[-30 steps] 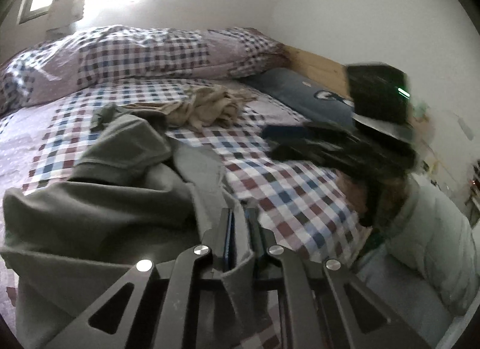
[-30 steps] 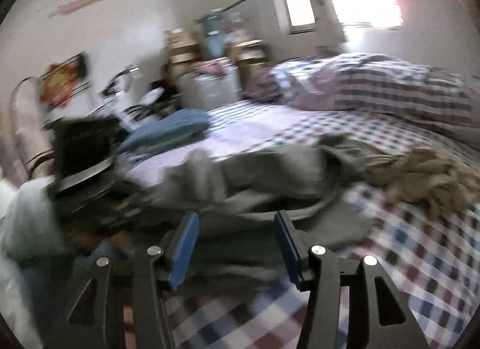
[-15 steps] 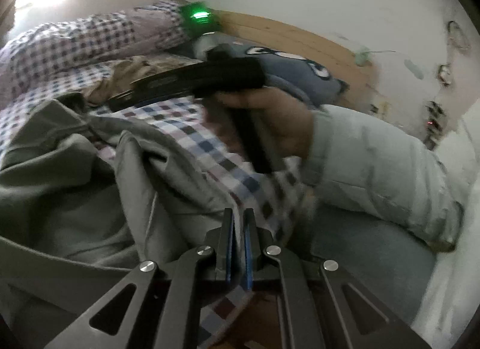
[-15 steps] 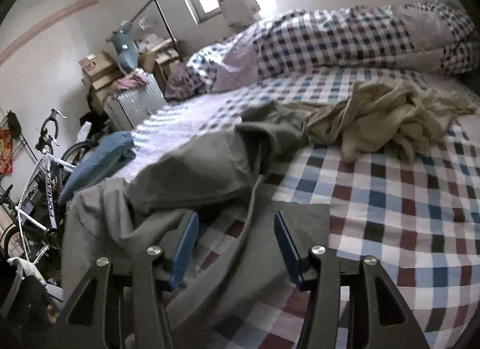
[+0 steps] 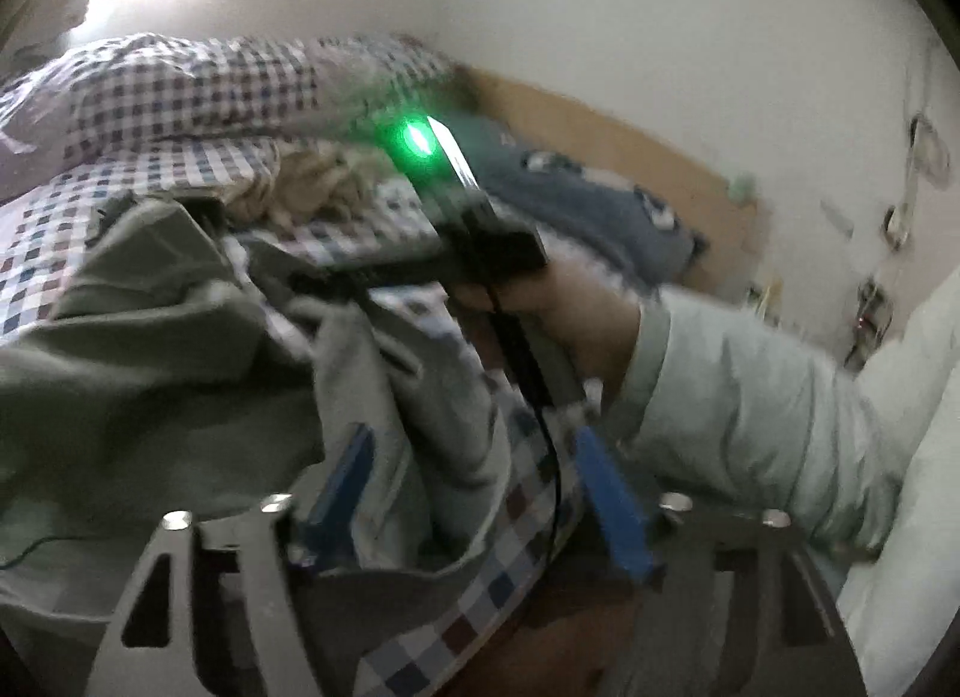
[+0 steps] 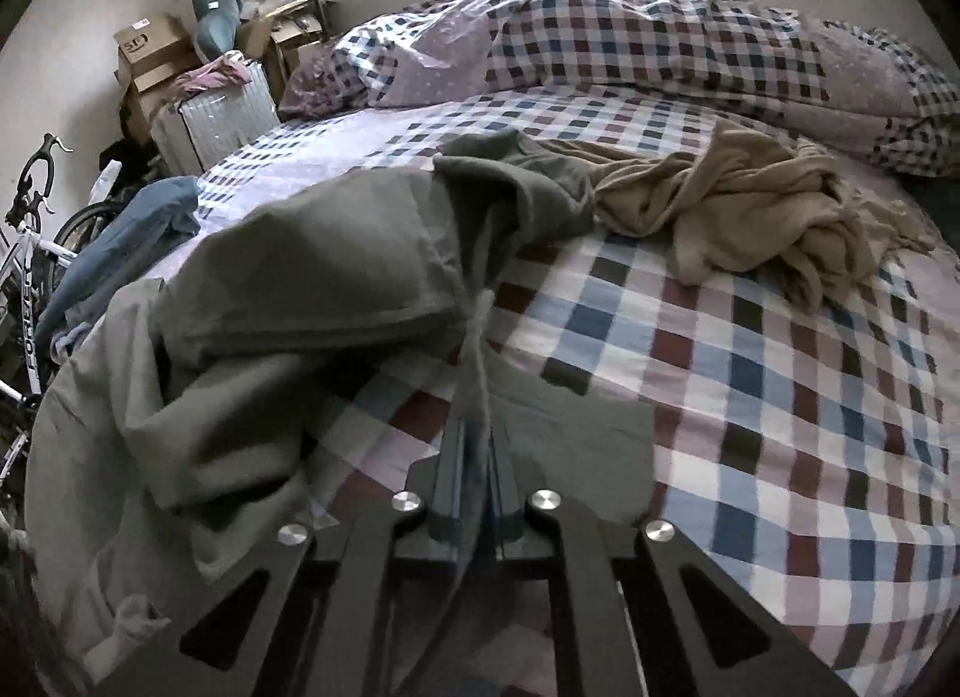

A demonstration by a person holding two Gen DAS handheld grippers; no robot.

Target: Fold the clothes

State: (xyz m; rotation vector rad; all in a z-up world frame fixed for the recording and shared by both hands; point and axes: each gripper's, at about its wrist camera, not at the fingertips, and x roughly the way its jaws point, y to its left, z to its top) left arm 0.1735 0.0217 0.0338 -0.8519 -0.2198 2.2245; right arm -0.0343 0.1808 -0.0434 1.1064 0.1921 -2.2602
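A crumpled grey-green garment (image 5: 150,349) lies on the checked bed sheet (image 6: 750,367) near the bed's front edge. My left gripper (image 5: 474,493) is open, and a loose fold of this garment hangs between its blue pads (image 5: 345,481) without being pinched. In the right wrist view my right gripper (image 6: 477,457) is shut on a thin raised edge of the grey garment (image 6: 300,289). The left wrist view shows that gripper's black housing with a green light (image 5: 420,142), held by a hand (image 5: 570,325) in a pale sleeve.
A beige garment (image 6: 750,205) lies bunched mid-bed behind the grey one. A checked duvet (image 6: 630,37) runs along the far side and a dark blue pillow (image 5: 600,205) lies by the wooden headboard. Beside the bed are a blue garment (image 6: 120,235), a suitcase (image 6: 216,121), boxes and a bicycle (image 6: 30,253).
My left gripper has opened and let go of the grey garment. My right gripper, open before, has closed on an edge of the same garment.
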